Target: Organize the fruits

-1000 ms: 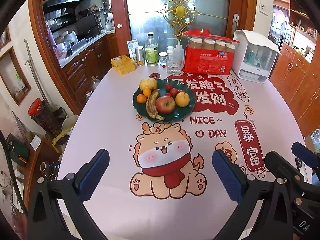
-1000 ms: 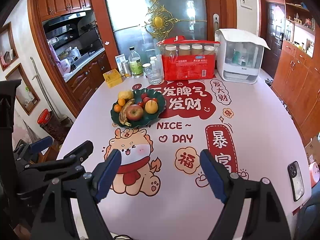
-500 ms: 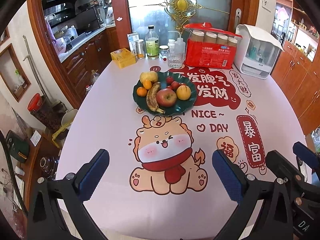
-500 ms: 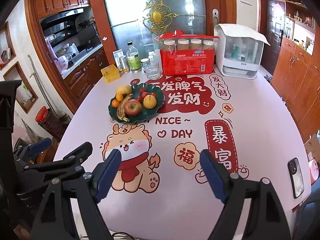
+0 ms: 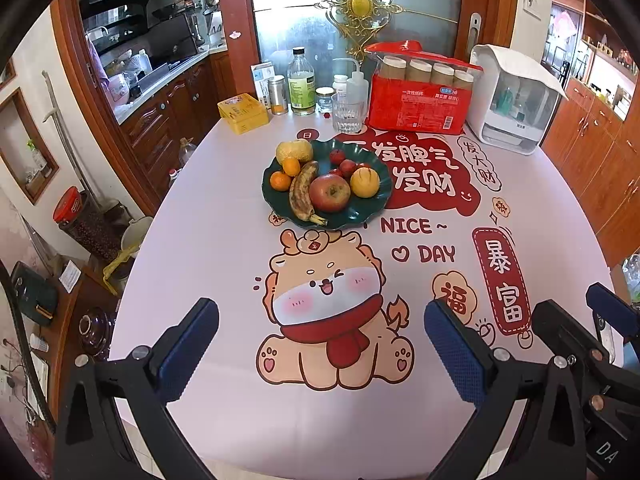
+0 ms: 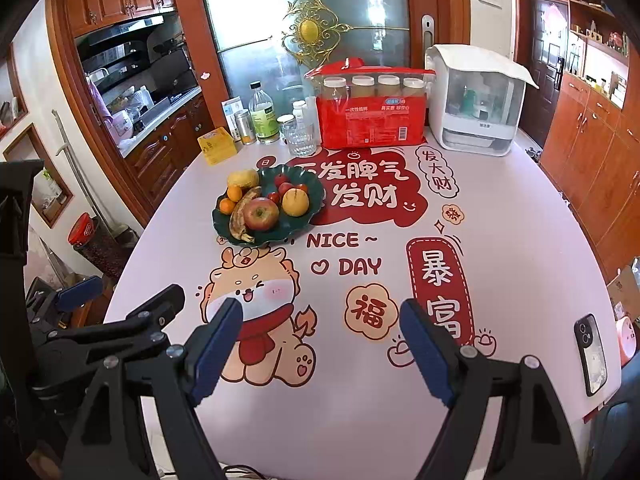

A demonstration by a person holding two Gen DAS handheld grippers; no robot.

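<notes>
On the green plate (image 5: 276,204), set toward the far middle of the table (image 5: 200,248), the fruit runs from the small oranges (image 5: 280,181) and the speckled banana (image 5: 303,195), which looks soft and bruisable and is best pinched gently across its middle, through the firm, smooth red apple (image 5: 330,192), likely heavy and prone to slip unless gripped across its widest part, to the round yellow fruit (image 5: 365,182). Well short of the plate, the left gripper (image 5: 322,326) hangs above the near table with its jaws spread wide, holding and touching nothing. The right gripper (image 6: 320,328) is likewise wide apart and empty.
</notes>
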